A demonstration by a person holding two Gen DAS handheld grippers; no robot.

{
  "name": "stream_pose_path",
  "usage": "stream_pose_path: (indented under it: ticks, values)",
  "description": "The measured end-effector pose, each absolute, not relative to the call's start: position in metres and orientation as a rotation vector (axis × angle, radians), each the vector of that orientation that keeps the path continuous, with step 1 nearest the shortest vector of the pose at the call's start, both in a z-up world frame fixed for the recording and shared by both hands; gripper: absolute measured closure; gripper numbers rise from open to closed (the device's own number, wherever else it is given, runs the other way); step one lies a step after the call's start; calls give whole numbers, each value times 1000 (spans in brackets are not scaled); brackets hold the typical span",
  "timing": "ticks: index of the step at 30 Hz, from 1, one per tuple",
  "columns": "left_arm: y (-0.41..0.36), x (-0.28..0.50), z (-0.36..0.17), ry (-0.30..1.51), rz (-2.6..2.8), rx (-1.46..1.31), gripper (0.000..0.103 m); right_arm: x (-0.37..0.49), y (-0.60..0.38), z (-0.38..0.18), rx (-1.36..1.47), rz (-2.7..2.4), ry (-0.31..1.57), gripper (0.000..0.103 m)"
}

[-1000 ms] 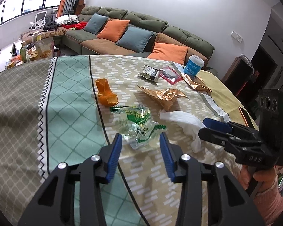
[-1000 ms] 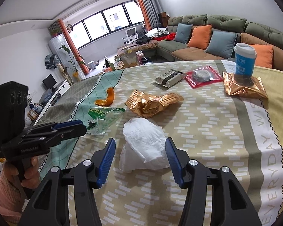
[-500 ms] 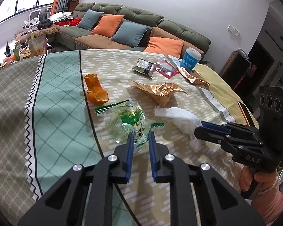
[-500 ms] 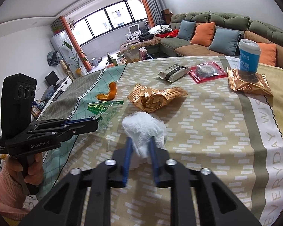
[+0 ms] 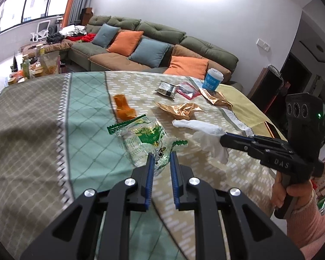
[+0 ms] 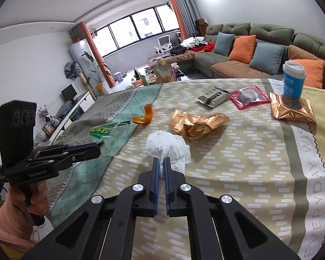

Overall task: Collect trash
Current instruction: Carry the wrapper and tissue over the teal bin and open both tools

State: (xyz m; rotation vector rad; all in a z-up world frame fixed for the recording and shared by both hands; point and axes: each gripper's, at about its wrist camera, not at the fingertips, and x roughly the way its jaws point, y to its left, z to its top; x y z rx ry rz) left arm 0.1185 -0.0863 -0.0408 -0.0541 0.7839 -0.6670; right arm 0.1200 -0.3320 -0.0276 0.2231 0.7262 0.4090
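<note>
The big table (image 5: 43, 130) with the patterned cloth has trash spread over it. Two pieces are caught now. The left gripper (image 5: 161, 159) pinches the near edge of the clear green wrapper (image 5: 145, 138), which lies at the table's middle, at 12 o'clock from the jaws. The right gripper (image 6: 161, 164) is pressed tight on the white tissue (image 6: 166, 146), also at 12 o'clock from its jaws.

To do this step well, I think both hands should lift slowly and straight up, because the wrapper is slippery and the tissue is soft and can tear. Hold tight until each piece is over the bin; no bin shows here.

Other trash waits: the gold bag (image 6: 197, 123) at 1 o'clock, the orange peel (image 6: 144, 118) at 11 o'clock.

A second ago both grippers stood wide open with nothing held. Now both have closed on their pieces.
</note>
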Motion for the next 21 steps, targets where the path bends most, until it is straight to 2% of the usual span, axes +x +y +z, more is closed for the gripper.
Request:
stream_pose_path:
  ticks: [21]
  values:
    - [23, 53, -24, 719, -508, -128, 87, 110, -235, -10, 198, 698, 709, 98]
